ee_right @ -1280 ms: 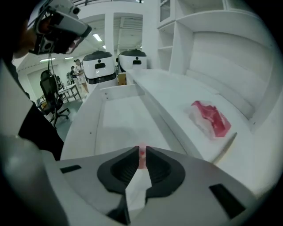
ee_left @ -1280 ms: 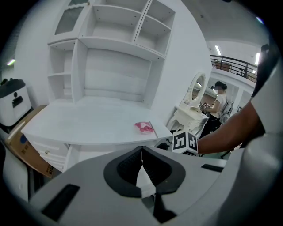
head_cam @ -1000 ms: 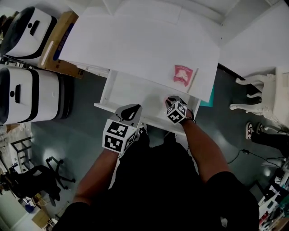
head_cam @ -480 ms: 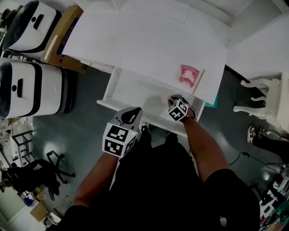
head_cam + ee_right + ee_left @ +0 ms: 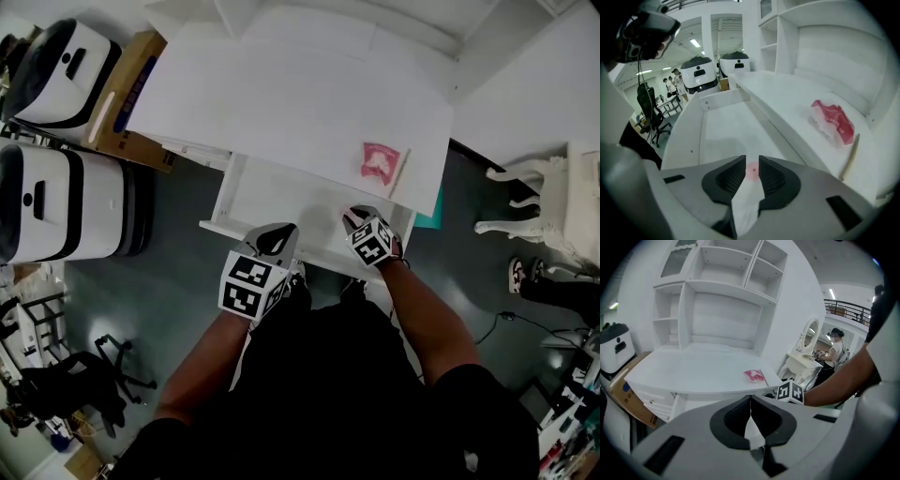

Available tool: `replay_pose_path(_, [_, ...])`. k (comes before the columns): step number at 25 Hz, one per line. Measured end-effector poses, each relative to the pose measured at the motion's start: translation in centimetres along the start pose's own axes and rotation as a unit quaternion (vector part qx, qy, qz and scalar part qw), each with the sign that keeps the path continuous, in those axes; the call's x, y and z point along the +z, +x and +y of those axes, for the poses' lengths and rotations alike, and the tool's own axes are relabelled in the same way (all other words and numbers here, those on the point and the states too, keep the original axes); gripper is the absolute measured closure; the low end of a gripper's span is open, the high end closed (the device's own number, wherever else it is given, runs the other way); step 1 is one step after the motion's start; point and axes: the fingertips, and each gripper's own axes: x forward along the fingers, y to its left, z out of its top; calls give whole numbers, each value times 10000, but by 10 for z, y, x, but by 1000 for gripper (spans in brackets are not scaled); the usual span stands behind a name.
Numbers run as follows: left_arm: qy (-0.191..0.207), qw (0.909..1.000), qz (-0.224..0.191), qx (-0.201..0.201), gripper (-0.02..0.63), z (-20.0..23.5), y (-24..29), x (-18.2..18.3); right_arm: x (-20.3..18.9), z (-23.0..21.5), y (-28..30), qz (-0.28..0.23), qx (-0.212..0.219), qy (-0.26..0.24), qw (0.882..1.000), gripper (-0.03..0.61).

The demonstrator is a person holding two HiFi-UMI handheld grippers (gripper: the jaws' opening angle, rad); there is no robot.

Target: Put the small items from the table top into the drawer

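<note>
Dark grey pads of our right gripper (image 5: 751,159) stand slightly apart over the open drawer (image 5: 722,124), with a blurred pink spot (image 5: 751,171) between them. Our left gripper (image 5: 750,398) is closed and empty. At 2 o'clock on the table top (image 5: 787,93) lies a crinkled pink-and-white packet (image 5: 832,122), long axis 10-to-4, with a thin stick (image 5: 848,157) beside it.

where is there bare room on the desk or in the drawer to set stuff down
The drawer is bare from its left wall to the right gripper. The desk top is bare left of the red packet; its right end, with packet and stick, is crowded.
</note>
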Motion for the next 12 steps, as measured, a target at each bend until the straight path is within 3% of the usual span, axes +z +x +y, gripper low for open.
replay_pose_path(6, [111,9998,-81,-157,603,-8,2,1,33,-2,-69,-748,-157,798,9939,497])
replay_pose_path(12, [191,9990,-255,-327,603,-17,2,9,65,1,-146,-1733,-202,1649,9708,500])
